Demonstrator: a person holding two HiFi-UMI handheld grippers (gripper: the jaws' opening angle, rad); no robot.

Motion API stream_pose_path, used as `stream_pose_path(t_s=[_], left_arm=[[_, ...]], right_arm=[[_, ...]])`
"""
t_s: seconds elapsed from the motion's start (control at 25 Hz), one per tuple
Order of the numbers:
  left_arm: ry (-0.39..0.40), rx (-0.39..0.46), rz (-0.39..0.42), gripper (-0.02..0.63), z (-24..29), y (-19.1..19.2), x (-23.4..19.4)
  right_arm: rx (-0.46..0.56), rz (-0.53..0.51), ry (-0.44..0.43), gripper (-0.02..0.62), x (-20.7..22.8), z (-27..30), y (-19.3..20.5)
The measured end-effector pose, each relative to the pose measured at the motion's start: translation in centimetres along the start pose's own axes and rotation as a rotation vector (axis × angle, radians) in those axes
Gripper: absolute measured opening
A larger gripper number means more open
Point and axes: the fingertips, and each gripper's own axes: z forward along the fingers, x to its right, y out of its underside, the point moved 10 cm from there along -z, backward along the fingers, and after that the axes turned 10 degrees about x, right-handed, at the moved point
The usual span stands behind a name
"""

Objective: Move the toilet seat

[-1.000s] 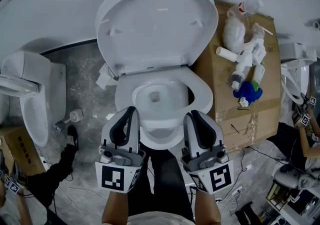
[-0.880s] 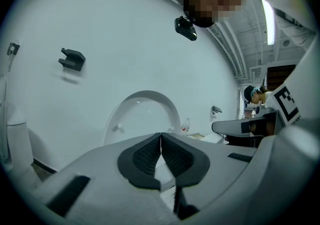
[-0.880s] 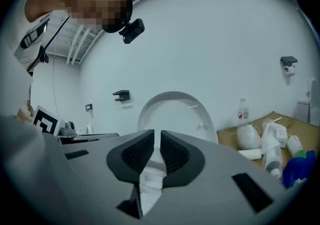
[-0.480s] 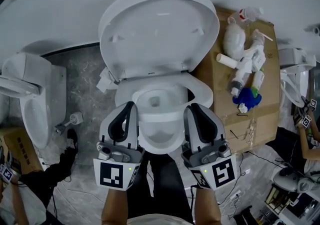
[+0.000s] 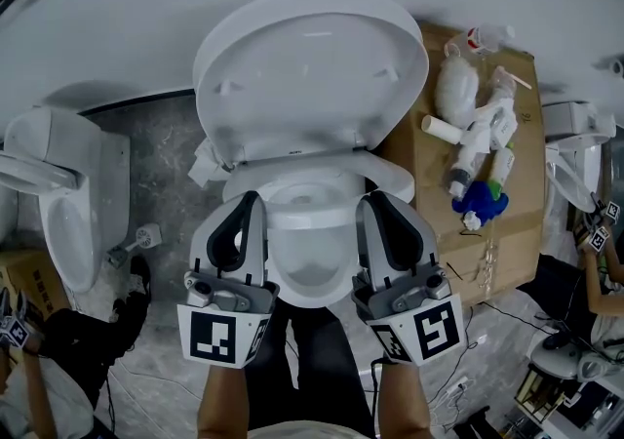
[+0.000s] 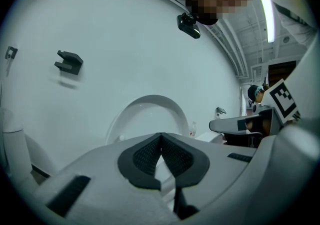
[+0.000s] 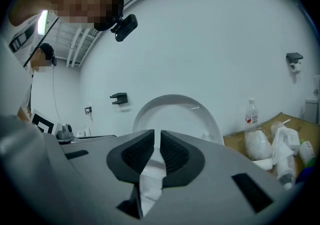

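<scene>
The white toilet fills the middle of the head view, its lid upright against the wall. The seat ring is tilted up off the bowl, front edge raised. My left gripper sits at the seat's front left and my right gripper at its front right, both against its sides. In the left gripper view the left gripper has its pads touching, lid beyond. In the right gripper view the right gripper shows only a thin slit, nothing pinched, facing the lid.
A cardboard box stands right of the toilet with bottles and a blue cloth on it; a bottle shows in the right gripper view. A second toilet stands at the left. People stand at both lower corners. The wall is close behind.
Both grippers have moved forward and up along the seat. The seat ring, flat on the bowl a second ago, now tilts upward at the front.
</scene>
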Motion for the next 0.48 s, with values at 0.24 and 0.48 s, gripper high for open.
stream_pose_path(t_s=[0.24,0.48], left_arm=[[-0.003,0.006,0.004,0.011,1.0,-0.1,-0.5],[-0.005,0.011,0.013,0.010,2.1,-0.3,-1.0]], right_arm=[[0.011,0.001,-0.009,0.043,0.5,1.3,-0.1],[0.023,0.000,-0.012,0.043,1.1,2.6,-0.3]])
